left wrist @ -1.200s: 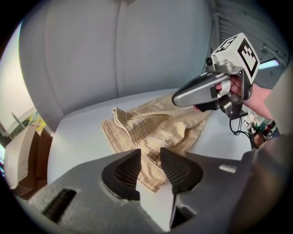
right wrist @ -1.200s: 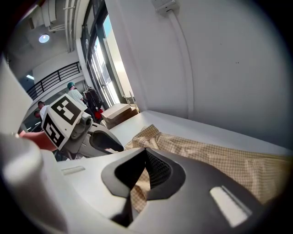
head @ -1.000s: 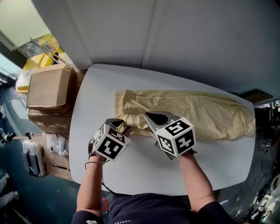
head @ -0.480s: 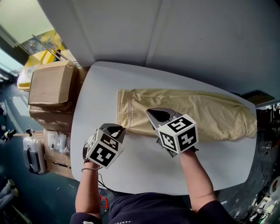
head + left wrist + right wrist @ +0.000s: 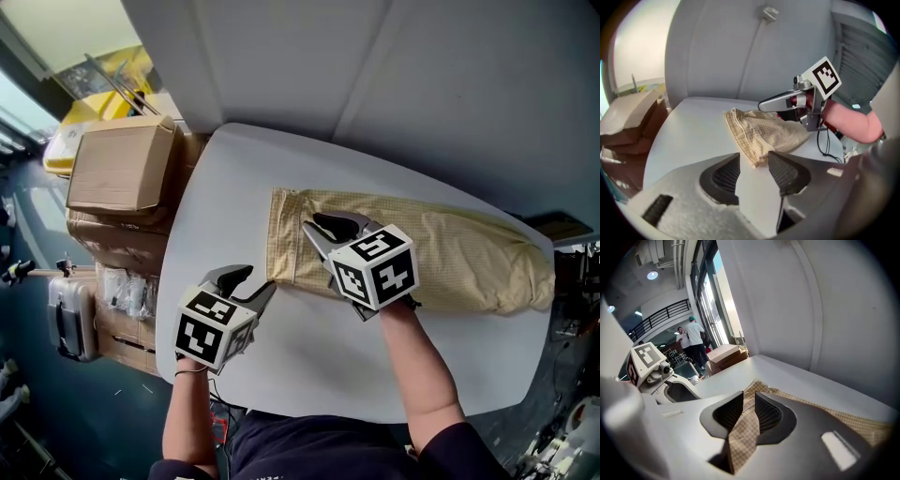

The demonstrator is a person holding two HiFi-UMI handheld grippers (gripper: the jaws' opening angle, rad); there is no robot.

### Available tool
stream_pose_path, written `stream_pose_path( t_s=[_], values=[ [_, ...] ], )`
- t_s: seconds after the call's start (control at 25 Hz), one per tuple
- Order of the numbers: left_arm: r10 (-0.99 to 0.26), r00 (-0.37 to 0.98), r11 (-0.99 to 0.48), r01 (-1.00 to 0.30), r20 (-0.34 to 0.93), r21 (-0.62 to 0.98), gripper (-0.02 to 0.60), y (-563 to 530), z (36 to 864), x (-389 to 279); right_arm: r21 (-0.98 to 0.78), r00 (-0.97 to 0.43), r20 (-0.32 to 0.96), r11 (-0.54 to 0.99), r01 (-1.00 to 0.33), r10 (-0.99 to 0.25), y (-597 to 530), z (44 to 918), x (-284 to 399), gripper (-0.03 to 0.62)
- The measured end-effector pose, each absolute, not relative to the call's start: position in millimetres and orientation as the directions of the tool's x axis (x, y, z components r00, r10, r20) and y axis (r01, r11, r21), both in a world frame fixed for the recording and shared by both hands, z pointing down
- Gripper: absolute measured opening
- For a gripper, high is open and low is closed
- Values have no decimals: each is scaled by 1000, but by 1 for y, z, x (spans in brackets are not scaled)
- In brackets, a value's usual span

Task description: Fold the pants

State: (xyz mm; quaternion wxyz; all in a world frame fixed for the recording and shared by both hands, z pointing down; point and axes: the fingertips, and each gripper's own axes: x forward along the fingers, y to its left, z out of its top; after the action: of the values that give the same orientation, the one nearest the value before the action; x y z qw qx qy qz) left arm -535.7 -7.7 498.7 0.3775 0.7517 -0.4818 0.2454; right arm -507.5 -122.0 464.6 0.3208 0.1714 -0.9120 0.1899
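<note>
Backing away is the main change: my left tool point(image 5: 248, 284) sat at the near corner of the pants point(image 5: 450, 248) a moment ago. Now it hangs over bare counter point(image 5: 281, 361) just short of that corner. Its jaws have just been opening and stand spread wide with nothing between them. My right tool point(image 5: 317, 228) has slid a little further onto the cloth near the left end. Its jaws have also just been opening, and a raised fold of the checked fabric stands in the gap, which looks too loose for a real pinch. The pants lie flat and lengthwise across the counter, and I take them to be doubled leg over leg already. I judge that I am letting go after laying and smoothing them. The next move calls for a fresh hold on both corners of one end, then carrying that end over to meet the other without dragging the lower layer. The head view alone shows the full length of the pants, their far end close to the counter's right edge, with a cardboard box point(image 5: 122, 169) off to the left. The left gripper view shows the corner lying just beyond the pads, apart from them. The right gripper view shows the fold between the right pads, which that tool's own cube hides from above, and people point(image 5: 693, 338) standing far behind.
</note>
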Motion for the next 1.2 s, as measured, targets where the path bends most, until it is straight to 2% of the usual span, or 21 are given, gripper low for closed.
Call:
stream_pose_path(
  t_s=[0.08, 0.24, 0.32, 0.52, 0.68, 0.76, 0.84, 0.96, 1.04, 1.08, 1.12, 1.2],
  values=[
    [-533, 425, -225, -905, 732, 361, 201, -6, 503, -534, -232, -731, 658, 874, -427, -182, -126, 470, -521, 87],
    [-543, 349, -209, -937, 764, 280, 206, -12, 512, -534, -220, -713, 676, 872, -438, -187, -133, 480, -548, 123],
    [-569, 352, -175, -935, 743, 309, 213, -18, 510, -529, -208, -698, 690, 869, -448, -194, -135, 486, -558, 144],
    [-549, 362, -142, -928, 753, 343, 250, -19, 517, -519, -194, -655, 724, 849, -491, -214, -142, 503, -566, 158],
    [-531, 356, -123, -930, 769, 346, 256, -16, 527, -518, -196, -631, 746, 835, -515, -214, -144, 516, -568, 163],
    [-535, 345, -114, -934, 771, 339, 251, -17, 528, -518, -186, -615, 758, 832, -523, -218, -145, 522, -569, 163],
    [-536, 324, -107, -942, 779, 318, 208, -17, 530, -521, -167, -600, 766, 830, -533, -231, -146, 526, -569, 160],
    [-544, 307, -110, -949, 781, 296, 185, -17, 531, -524, -131, -588, 769, 837, -531, -252, -146, 528, -568, 152],
    [-551, 315, -125, -947, 773, 297, 175, -18, 531, -523, -106, -581, 769, 843, -527, -267, -147, 528, -567, 140],
    [-549, 323, -140, -945, 771, 297, 163, -18, 531, -520, -97, -579, 769, 844, -527, -273, -147, 528, -567, 130],
    [-544, 330, -154, -943, 772, 295, 123, -18, 532, -518, -91, -576, 769, 844, -528, -277, -148, 528, -566, 118],
    [-539, 326, -167, -945, 777, 281, 112, -18, 532, -516, -82, -573, 768, 844, -530, -285, -149, 529, -565, 94]
  ],
)
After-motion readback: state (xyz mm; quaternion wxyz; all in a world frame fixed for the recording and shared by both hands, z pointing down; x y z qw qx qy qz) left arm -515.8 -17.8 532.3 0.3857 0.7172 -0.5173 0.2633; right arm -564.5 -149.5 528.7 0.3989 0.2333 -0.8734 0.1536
